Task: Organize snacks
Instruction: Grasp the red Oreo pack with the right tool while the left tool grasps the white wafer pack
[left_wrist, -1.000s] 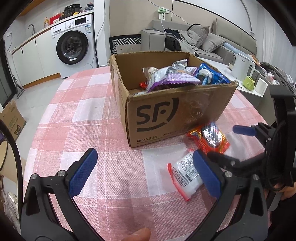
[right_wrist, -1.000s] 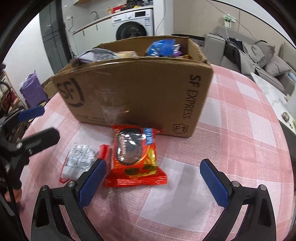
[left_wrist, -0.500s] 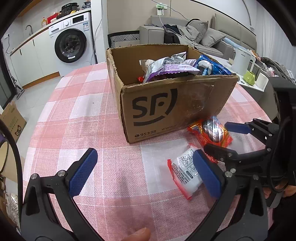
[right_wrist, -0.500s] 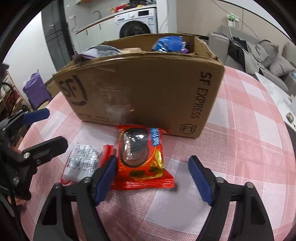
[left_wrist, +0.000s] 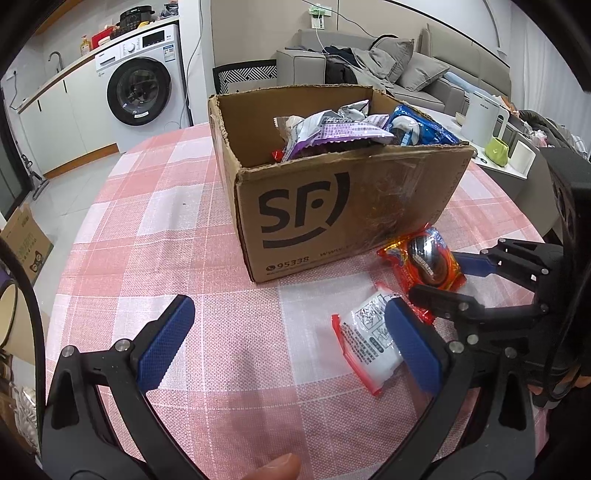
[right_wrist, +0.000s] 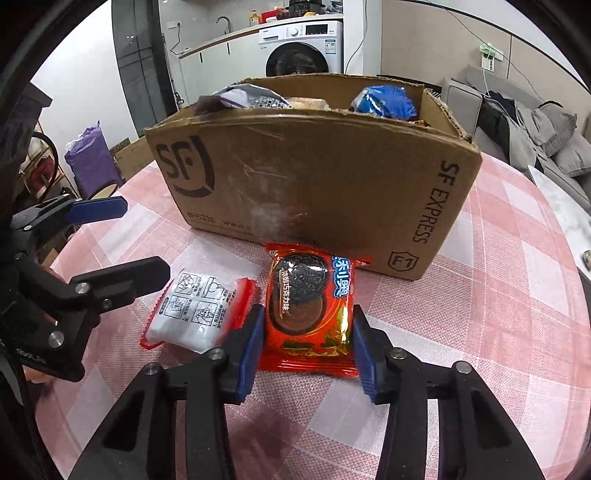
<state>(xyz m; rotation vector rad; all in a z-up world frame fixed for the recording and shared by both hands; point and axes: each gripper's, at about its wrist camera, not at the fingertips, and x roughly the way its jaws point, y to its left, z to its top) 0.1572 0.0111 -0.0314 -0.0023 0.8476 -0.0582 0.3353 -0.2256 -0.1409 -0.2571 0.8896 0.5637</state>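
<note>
Two packets on worktop (right_wrist: 480, 295) before box (right_wrist: 314, 177); orange cookie packet (right_wrist: 310, 310) between pads of right claw (right_wrist: 308, 345), jaws just closing, touching its edges; left claw (left_wrist: 288, 343) wide, empty.

One cardboard box (right_wrist: 314, 177), two loose snack packets: one orange cookie packet (right_wrist: 310, 310), one white packet (right_wrist: 201, 310); two grippers.

On your worktop (right_wrist: 517, 280) the box (right_wrist: 314, 177) sits behind two packets. The cookie packet (right_wrist: 308, 310) lies just before the box, between the pads of your right claw (right_wrist: 308, 347). The sachet (right_wrist: 199, 310) lies just left of it. More snack packets (left_wrist: 343, 129) lie in the box.
</note>
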